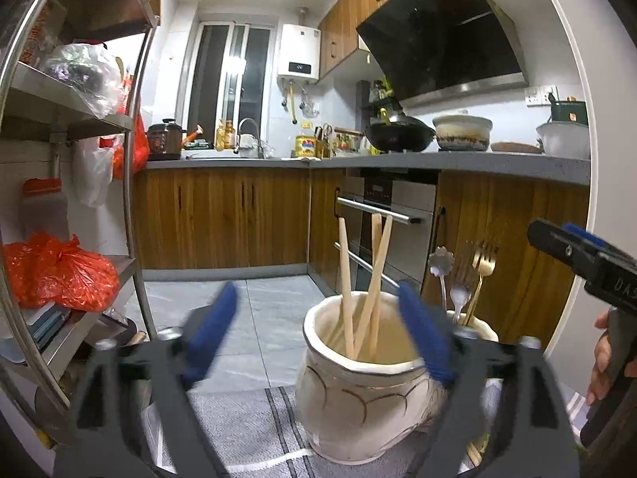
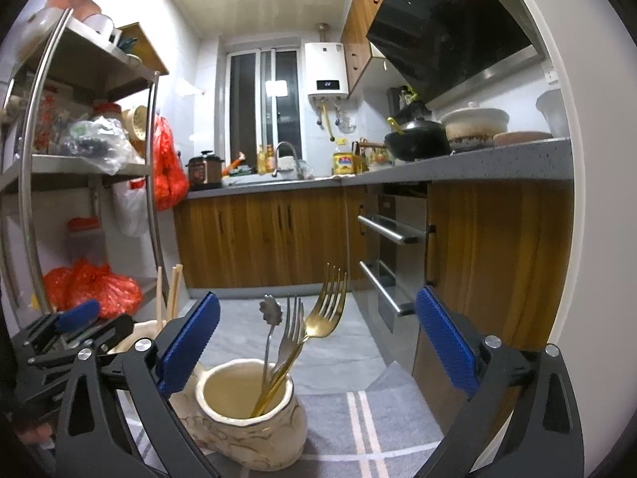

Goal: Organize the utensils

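Both my claws (image 1: 314, 334) (image 2: 318, 350) wide & empty; careless swing could tip chopstick jar (image 1: 358, 394) w/ chopsticks (image 1: 360, 290).

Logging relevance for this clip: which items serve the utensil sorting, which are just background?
Job:
chopstick jar
chopsticks
cutlery jar
gold fork
silver fork
flower-handled spoon

Background:
wok
clay pot
red bag

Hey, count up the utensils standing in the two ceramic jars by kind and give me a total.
Wooden chopsticks: 3
Silver forks: 1
Gold forks: 1
Flower-ended silver spoons: 1
Total: 6
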The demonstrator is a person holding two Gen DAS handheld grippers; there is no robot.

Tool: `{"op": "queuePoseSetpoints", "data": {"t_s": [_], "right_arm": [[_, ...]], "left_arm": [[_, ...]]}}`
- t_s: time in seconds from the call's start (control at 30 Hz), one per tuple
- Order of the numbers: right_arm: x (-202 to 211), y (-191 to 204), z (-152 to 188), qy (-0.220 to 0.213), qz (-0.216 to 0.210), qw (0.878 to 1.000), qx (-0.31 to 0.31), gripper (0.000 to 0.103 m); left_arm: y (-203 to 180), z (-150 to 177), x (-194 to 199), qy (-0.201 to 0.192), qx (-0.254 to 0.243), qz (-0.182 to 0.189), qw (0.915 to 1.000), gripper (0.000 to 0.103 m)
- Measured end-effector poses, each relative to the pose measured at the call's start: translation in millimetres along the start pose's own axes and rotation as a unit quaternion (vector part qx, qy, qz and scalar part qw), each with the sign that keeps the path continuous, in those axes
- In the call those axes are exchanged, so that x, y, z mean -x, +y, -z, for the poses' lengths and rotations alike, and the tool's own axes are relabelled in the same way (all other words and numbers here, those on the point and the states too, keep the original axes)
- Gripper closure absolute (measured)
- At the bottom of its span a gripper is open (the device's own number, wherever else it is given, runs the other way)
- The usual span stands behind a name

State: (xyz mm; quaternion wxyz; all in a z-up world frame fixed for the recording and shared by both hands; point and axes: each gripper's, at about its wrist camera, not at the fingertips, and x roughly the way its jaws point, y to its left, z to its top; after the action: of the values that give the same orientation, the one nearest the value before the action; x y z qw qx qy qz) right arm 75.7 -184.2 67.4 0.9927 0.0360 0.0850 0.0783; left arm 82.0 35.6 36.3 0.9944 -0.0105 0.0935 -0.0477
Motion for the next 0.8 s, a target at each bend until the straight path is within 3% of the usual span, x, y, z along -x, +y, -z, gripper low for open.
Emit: {"op": "queuePoseSetpoints", "data": {"t_s": [0.1, 0.8], "right_arm": [[-2.7, -3.1, 1.6, 0.008, 0.002, 1.000, -0.008, 0.005], [-5.3, 3.3, 7.1, 0.035, 0.003, 0.999, 0.008, 0.005]], "left_arm": [[0.8, 0.1, -0.2, -0.002, 0.000, -0.007, 1.0000, 0.006], [0.3, 1.0, -4.3, 0.005, -0.005, -0.012, 0.9999, 0.006]]}}
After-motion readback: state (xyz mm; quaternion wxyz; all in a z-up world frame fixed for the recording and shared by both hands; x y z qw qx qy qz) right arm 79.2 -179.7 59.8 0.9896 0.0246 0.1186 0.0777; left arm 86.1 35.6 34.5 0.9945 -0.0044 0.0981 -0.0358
